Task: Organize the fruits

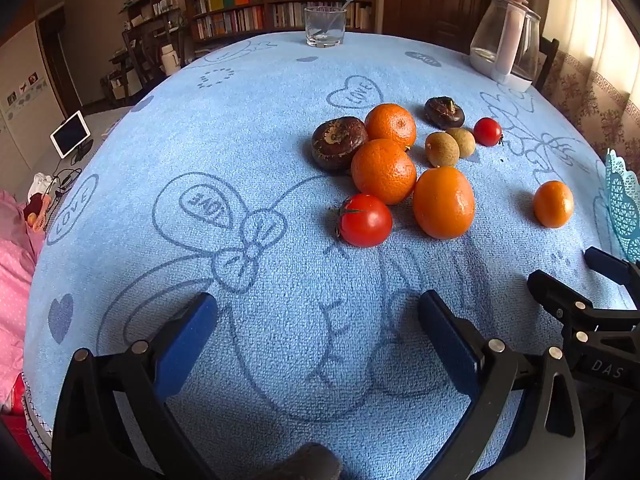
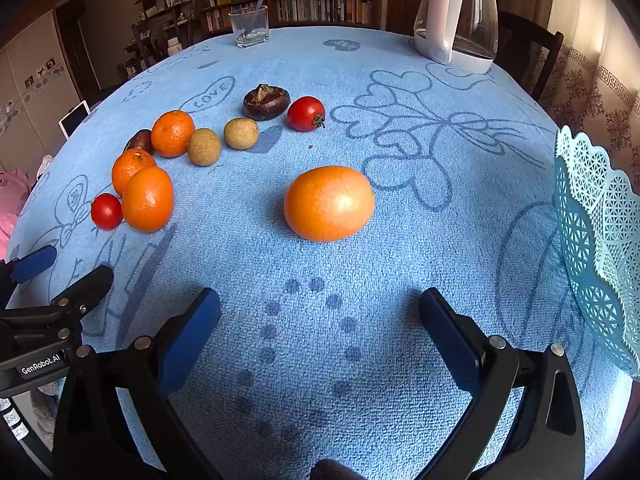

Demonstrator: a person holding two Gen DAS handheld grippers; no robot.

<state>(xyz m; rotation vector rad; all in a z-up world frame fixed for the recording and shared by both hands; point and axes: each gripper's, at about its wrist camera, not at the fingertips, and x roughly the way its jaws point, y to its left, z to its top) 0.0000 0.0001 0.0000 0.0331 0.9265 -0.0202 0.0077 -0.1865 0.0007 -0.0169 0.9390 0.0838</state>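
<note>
Several fruits lie on a blue towel-covered table [image 1: 200,140]. In the left wrist view a cluster holds oranges [image 1: 383,171], a smooth orange fruit [image 1: 443,202], a red tomato [image 1: 365,220], dark brown chestnuts [image 1: 338,143], two tan longans [image 1: 441,149] and a second tomato [image 1: 487,131]. One lone orange fruit [image 1: 553,203] [image 2: 329,203] lies apart, straight ahead of my right gripper [image 2: 320,320]. My left gripper [image 1: 318,320] stands open over bare cloth, short of the cluster. My right gripper is open too, nothing between its fingers. A turquoise lace basket [image 2: 600,248] stands at the right.
A drinking glass [image 2: 249,27] with a spoon and a glass kettle [image 2: 458,20] stand at the table's far edge. Bookshelves [image 1: 288,0] line the back wall. A tablet [image 1: 70,134] rests to the left beyond the table, and pink fabric [image 1: 14,248] lies at the left edge.
</note>
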